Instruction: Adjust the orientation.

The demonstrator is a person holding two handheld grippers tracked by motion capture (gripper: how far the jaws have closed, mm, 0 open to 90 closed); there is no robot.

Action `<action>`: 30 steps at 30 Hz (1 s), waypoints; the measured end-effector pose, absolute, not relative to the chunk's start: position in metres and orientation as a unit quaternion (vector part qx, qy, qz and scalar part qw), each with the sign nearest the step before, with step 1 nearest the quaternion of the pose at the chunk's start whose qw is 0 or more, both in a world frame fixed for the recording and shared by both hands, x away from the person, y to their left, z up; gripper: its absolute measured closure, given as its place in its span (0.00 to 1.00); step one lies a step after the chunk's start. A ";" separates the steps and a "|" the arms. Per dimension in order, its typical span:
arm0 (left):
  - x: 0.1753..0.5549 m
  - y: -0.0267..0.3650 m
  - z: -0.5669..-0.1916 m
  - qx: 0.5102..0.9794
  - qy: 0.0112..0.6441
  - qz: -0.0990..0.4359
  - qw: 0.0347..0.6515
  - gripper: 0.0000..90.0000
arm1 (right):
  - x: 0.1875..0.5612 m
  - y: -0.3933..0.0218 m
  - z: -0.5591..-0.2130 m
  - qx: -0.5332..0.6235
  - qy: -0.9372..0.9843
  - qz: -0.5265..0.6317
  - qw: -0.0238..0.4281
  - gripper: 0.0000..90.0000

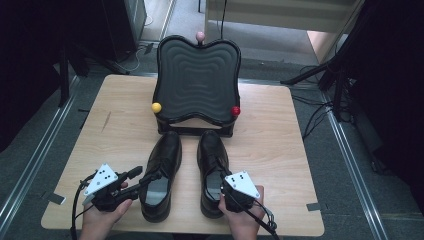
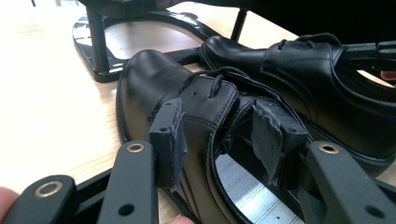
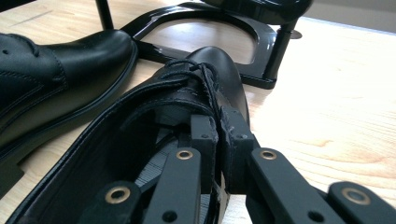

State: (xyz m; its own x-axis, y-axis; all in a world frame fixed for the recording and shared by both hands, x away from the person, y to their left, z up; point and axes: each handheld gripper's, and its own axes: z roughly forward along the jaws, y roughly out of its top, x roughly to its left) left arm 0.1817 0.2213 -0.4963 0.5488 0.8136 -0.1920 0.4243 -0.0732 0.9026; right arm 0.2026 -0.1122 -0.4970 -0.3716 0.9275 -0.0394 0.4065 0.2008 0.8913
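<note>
Gripping: both grippers on a pair of black lace-up shoes, counter (image 1: 280, 125)
Left shoe (image 1: 161, 172): 6 o'clock of the black stand (image 1: 197, 82), toe pointing 12
Right shoe (image 1: 212, 167): just beside left shoe, at its 3 o'clock, toe to 12
Left gripper (image 2: 219, 135): fingers astride the left shoe's lace flap, one outside, one inside the opening; whether the pads press, cannot tell
Right gripper (image 3: 219, 135): fingers together, clamped on right shoe's collar edge by the laces
Stand: slanted, 12 o'clock end of counter; yellow knob (image 1: 156, 107), red knob (image 1: 235, 110)
</note>
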 end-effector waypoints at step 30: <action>0.187 0.203 -0.493 0.750 0.436 0.200 0.456 0.60 | 0.201 -0.160 -0.480 0.452 0.705 0.507 0.206 0.38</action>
